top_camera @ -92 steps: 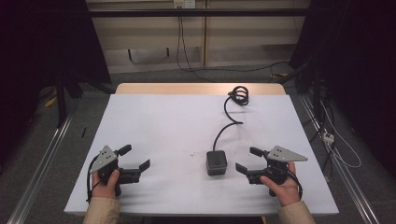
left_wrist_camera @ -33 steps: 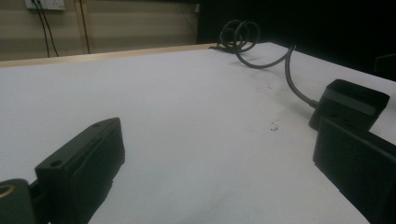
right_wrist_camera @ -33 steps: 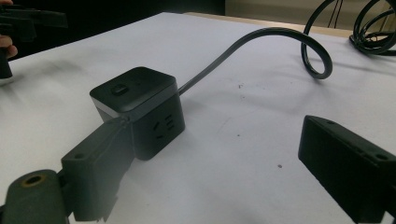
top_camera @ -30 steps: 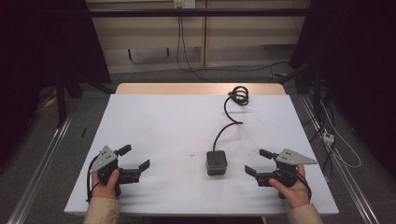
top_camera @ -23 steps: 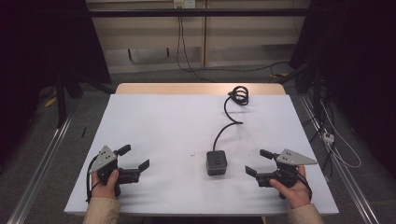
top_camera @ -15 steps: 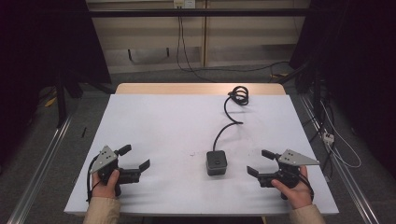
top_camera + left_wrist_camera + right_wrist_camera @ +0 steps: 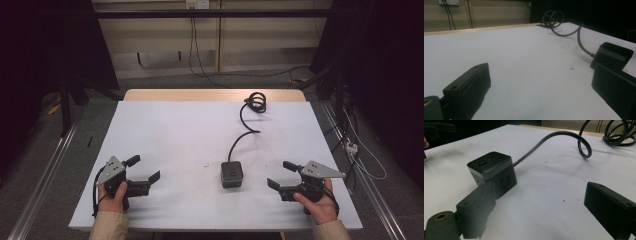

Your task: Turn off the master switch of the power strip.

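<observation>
**Right gripper drifts outward; socket cube sits untouched between two open grippers**

A black socket cube (image 7: pixel 232 174) stands on the white table (image 7: pixel 180 130), near the front edge and a little right of centre. Its dark cable (image 7: pixel 241 134) runs away toward the far edge and ends in a loose coil (image 7: pixel 256 101) at the far right of the tabletop.

The left gripper (image 7: pixel 144 174) rests at the near left, held by the person's left hand (image 7: pixel 116 192), jaws spread wide with nothing between them. It sits where it was three seconds ago. In the left gripper view the cube (image 7: pixel 612 55) shows just beyond the right-hand jaw, well apart from it.

The right gripper (image 7: pixel 282 174) sits at the near right in the right hand (image 7: pixel 316 202), jaws likewise wide apart and empty. Compared with three seconds ago it has shifted rightward and slightly nearer the front edge, away from the cube, so the gap between them is larger. In the right gripper view the cube (image 7: pixel 492 171) stands just beyond the left-hand jaw tip, with bare table between the jaws.

The cube and cable lie unchanged throughout.
</observation>
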Demonstrator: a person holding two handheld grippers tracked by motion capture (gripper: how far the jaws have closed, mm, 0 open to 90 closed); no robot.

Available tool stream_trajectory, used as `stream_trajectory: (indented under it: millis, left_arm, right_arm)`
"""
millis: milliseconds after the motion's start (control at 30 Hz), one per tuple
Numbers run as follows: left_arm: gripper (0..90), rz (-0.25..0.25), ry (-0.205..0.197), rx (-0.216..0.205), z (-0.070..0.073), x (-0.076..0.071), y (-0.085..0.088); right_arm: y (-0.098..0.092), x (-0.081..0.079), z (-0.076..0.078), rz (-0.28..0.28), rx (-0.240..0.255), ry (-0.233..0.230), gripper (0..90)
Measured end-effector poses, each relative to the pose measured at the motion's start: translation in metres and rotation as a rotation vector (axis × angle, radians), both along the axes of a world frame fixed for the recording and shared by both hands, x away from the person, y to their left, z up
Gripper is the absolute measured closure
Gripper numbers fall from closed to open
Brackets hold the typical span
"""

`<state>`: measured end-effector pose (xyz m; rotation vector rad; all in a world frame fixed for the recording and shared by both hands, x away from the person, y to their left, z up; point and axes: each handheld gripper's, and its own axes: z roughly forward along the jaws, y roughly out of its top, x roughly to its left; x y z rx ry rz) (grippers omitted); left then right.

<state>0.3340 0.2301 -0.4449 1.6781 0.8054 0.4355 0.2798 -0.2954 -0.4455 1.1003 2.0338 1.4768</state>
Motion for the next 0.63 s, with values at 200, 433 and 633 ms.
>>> stream_trajectory:
  millis: [200,433,633]
  left_arm:
    - [1.9,-0.003,-0.001,0.005,-0.0001,0.0,-0.0012]
    - [1.9,-0.004,-0.001,0.004,-0.0002,0.0001,-0.0008]
    - [1.9,0.0,0.0,0.005,-0.0002,0.0002,-0.0006]
  right_arm:
    - [0.0015,0.0011,-0.0006,0.004,0.005,0.002,9.8]
    - [0.0023,0.0014,-0.0005,0.004,0.003,0.002,9.8]
    - [0.0036,0.002,-0.0014,0.004,-0.003,0.004,9.7]
